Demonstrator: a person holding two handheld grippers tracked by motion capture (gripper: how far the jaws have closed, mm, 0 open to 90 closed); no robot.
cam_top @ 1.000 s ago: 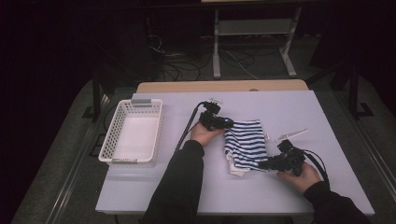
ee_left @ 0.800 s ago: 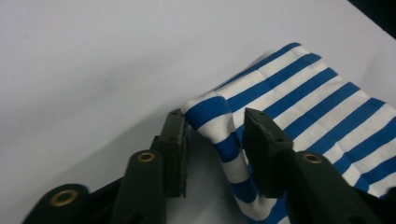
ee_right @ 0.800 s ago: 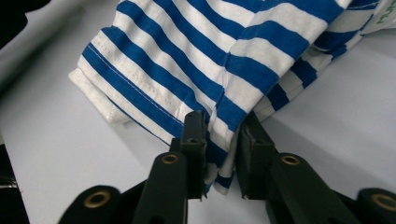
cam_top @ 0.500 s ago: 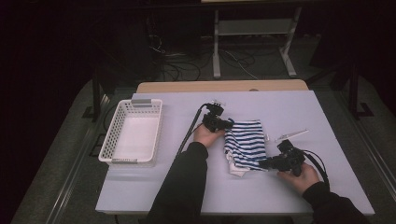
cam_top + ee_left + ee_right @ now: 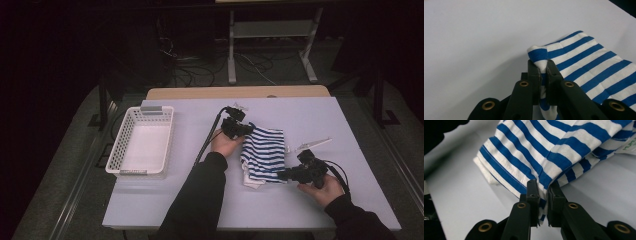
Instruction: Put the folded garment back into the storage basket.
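A blue-and-white striped cloth (image 5: 263,152) lies folded on the white table (image 5: 190,195), right of centre. My left gripper (image 5: 246,128) is shut on the cloth's far left corner (image 5: 541,56); the fabric bunches between its jaws. My right gripper (image 5: 281,175) is shut on the cloth's near right edge (image 5: 544,180), where a folded fold of stripes sits between the jaws. A plain white layer pokes out under the striped one at the near left corner (image 5: 252,181).
A white slatted basket (image 5: 142,142) stands empty at the table's left side. A thin white strip (image 5: 314,145) lies on the table just beyond my right gripper. Cables trail from both grippers. A wooden board edges the table's far side (image 5: 235,92).
Both grippers hold the same spots on the cloth. The left hand has shifted slightly nearer, and the cloth looks a little more drawn together.
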